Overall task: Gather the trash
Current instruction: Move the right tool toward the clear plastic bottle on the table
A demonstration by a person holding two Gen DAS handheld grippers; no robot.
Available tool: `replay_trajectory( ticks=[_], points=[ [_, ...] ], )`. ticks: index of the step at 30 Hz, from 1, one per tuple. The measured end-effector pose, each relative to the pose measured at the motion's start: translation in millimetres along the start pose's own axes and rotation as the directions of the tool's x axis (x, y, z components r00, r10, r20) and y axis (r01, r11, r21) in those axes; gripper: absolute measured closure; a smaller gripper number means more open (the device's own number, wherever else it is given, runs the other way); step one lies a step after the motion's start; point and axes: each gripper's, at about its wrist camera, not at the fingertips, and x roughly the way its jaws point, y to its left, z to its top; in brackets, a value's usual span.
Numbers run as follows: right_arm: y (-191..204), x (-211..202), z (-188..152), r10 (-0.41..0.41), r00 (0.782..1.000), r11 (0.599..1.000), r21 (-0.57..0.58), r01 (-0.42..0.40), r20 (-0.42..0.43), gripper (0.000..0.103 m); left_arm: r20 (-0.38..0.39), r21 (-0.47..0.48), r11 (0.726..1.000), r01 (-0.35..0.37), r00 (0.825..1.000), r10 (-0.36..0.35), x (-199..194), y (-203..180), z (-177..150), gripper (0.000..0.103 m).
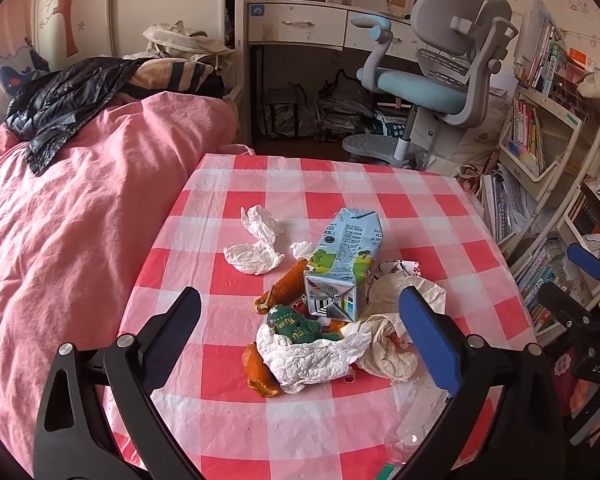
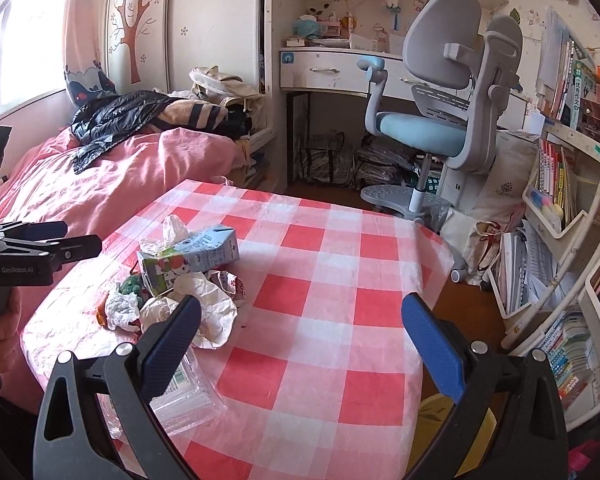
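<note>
Trash sits heaped on a red-and-white checked tablecloth (image 1: 400, 200), filling the centre of the left wrist view. A pale blue milk carton (image 1: 342, 264) lies on its side with its folded silver end toward the camera, resting against an orange peel strip (image 1: 284, 286) at its left. Below the carton a green knitted item with gold lettering (image 1: 296, 326) nests in a crumpled white tissue (image 1: 312, 356), and another piece of orange peel (image 1: 258, 372) pokes out at the tissue's lower left. A second crumpled tissue (image 1: 256, 246) lies apart, toward the upper left of the pile, and a creased paper wrapper (image 1: 396, 344) spreads at the lower right of the carton. The left gripper (image 1: 300, 324) hangs above this heap with its jaws spread wide and nothing between them. In the right wrist view the same pile lies at the left of the frame, with the milk carton (image 2: 192, 258) leaning over the creased paper wrapper (image 2: 214, 312). The right gripper (image 2: 302, 326) hovers over bare cloth, jaws likewise wide apart and empty; a clear plastic package (image 2: 184, 388) lies beneath its left finger at the lower left. A hand (image 2: 0, 320) shows at the far left edge, beside the other tool's black body. Beyond the table stand a pink-covered bed (image 1: 60, 220) at the left, a grey-and-blue desk chair (image 1: 436, 76) at the upper right, and crowded bookshelves (image 1: 540, 140) along the right edge.
</note>
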Motion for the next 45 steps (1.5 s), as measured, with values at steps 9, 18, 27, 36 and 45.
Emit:
replay_trajectory(
  ticks=[9, 18, 27, 36, 45],
  points=[
    [-0.2, 3.7, 2.3, 0.010, 1.000, 1.000, 0.007, -0.010, -0.015, 0.006, -0.006, 0.019, 1.000, -0.007, 1.000, 0.008, 1.8, -4.3, -0.6, 0.007],
    [2.4, -1.3, 8.0, 0.029, 1.000, 0.999, 0.021, -0.029, 0.010, 0.006, -0.001, 0.001, 1.000, 0.001, 1.000, -0.001, 0.1, 0.6, -0.5, 0.007],
    [22.6, -7.9, 9.1, 0.024, 0.999, 0.998, -0.050, -0.023, 0.028, 0.006, 0.024, -0.003, 1.000, 0.002, 1.000, -0.002, -9.1, 1.7, -3.2, 0.007],
    [16.9, 3.2, 2.7, 0.012, 1.000, 0.999, -0.037, -0.012, 0.000, 0.006, 0.028, 0.007, 1.000, -0.002, 1.000, 0.002, -11.0, 2.0, -3.4, 0.007],
    [15.1, 1.3, 2.9, 0.023, 1.000, 0.999, -0.029, -0.023, 0.004, 0.006, -0.006, -0.045, 0.999, -0.029, 1.000, 0.029, -4.1, 18.8, 1.3, 0.007]
  ],
)
